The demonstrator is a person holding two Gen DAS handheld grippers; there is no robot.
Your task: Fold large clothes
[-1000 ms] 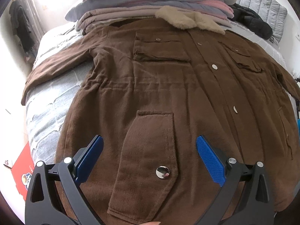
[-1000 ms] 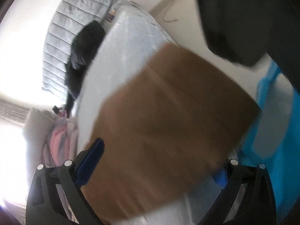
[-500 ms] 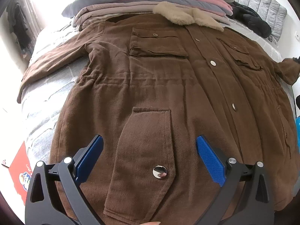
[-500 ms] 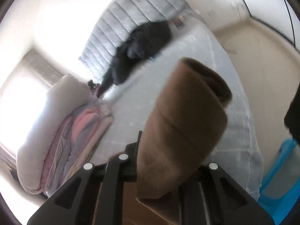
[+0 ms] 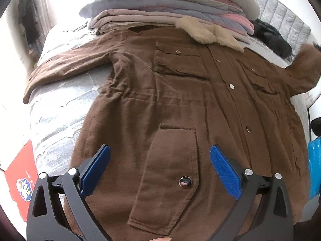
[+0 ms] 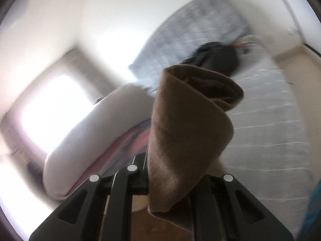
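A large brown coat [image 5: 176, 104] with a cream fleece collar [image 5: 208, 33] lies front up, spread over the bed. My left gripper [image 5: 160, 166] hovers open just above its lower pocket flap, blue pads [image 5: 224, 170] wide apart and holding nothing. The coat's right sleeve [image 5: 307, 68] is lifted off the bed at the far right of the left wrist view. In the right wrist view that sleeve cuff [image 6: 190, 136] stands up out of my right gripper [image 6: 170, 184], which is shut on it. The right pads are hidden by the cloth.
A tall stack of folded clothes [image 5: 170, 6] sits at the head of the bed behind the collar. A black garment [image 5: 270, 36] lies by the grey padded headboard [image 6: 192, 30]. A red box [image 5: 20, 180] is on the floor at left, something blue [image 5: 314, 166] at right.
My right gripper shut on the brown sleeve cuff and rose with it, rolling as it went. The sleeve now hangs raised at the coat's right. The left gripper shifted slightly, still open.
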